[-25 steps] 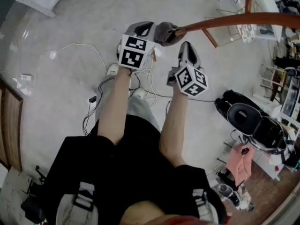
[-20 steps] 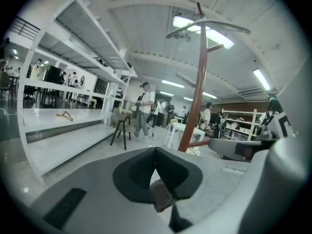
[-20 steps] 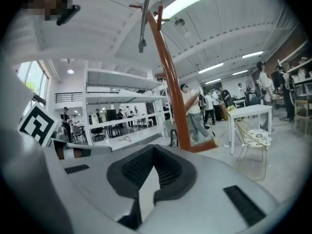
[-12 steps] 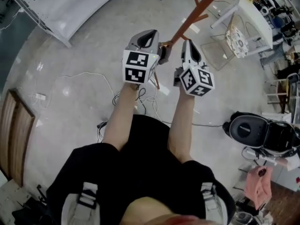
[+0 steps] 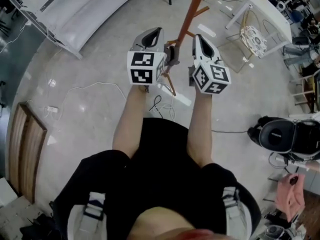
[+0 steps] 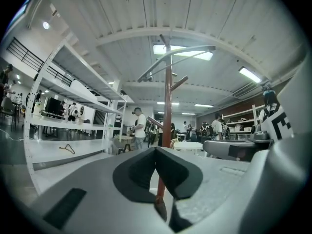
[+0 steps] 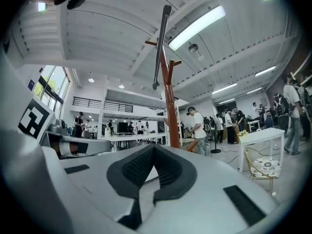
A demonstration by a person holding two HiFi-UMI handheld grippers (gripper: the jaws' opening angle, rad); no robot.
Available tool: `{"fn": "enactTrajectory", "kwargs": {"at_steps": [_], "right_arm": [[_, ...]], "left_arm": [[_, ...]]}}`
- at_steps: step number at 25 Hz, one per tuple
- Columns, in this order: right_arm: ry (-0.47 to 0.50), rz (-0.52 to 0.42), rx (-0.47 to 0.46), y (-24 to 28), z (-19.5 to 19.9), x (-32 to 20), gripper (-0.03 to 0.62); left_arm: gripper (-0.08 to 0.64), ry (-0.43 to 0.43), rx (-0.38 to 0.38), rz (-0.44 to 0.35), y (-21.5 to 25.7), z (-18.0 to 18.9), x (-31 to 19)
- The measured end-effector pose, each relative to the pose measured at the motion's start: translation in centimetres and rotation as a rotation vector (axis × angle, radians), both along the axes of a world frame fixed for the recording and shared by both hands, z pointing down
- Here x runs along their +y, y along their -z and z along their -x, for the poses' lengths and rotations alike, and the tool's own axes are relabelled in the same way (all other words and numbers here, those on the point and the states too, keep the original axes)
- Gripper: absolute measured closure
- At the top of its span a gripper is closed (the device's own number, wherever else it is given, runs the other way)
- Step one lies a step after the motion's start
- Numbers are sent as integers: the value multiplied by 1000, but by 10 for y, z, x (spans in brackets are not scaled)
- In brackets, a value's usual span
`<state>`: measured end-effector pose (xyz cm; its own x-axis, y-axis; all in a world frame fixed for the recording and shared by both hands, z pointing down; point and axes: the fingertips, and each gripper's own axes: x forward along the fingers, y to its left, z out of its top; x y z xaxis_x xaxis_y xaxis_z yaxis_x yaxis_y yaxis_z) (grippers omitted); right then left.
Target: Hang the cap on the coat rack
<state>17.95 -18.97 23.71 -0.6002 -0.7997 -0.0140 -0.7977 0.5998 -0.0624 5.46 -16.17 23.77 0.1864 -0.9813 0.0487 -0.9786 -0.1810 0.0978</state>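
The red-brown coat rack (image 5: 186, 19) stands on the floor just beyond my two raised grippers. A small grey shape (image 5: 173, 54), possibly the cap, sits against the pole between the grippers; I cannot tell what holds it. My left gripper (image 5: 152, 36) is to its left and my right gripper (image 5: 200, 41) to its right. In the left gripper view the rack's pole (image 6: 167, 106) rises straight ahead behind the left gripper (image 6: 156, 151), whose pads meet with nothing between them. In the right gripper view the rack (image 7: 170, 106) shows bare upper pegs, and the right gripper (image 7: 153, 147) is shut and empty.
White cables (image 5: 95, 89) lie on the grey floor at the left. A white table (image 5: 270, 9) and a wire chair with a patterned cushion (image 5: 252, 39) stand at the right, with a black device (image 5: 280, 134) nearer. Shelving (image 6: 73, 121) and several people fill the hall behind.
The head view has swung: the rack, once a bar across the top, now runs down steeply between the grippers. Both grippers stay side by side, level with the grey shape.
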Motion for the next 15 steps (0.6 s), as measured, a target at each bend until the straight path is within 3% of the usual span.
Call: {"fn": "enactTrajectory", "kwargs": {"at_steps": [6, 15], "right_arm": [[34, -26, 29, 0, -17, 4, 597], [37, -33, 32, 2, -20, -1, 597]], "left_arm": [[561, 30, 3, -9, -2, -14, 4], [560, 44, -2, -14, -6, -5, 1]]}}
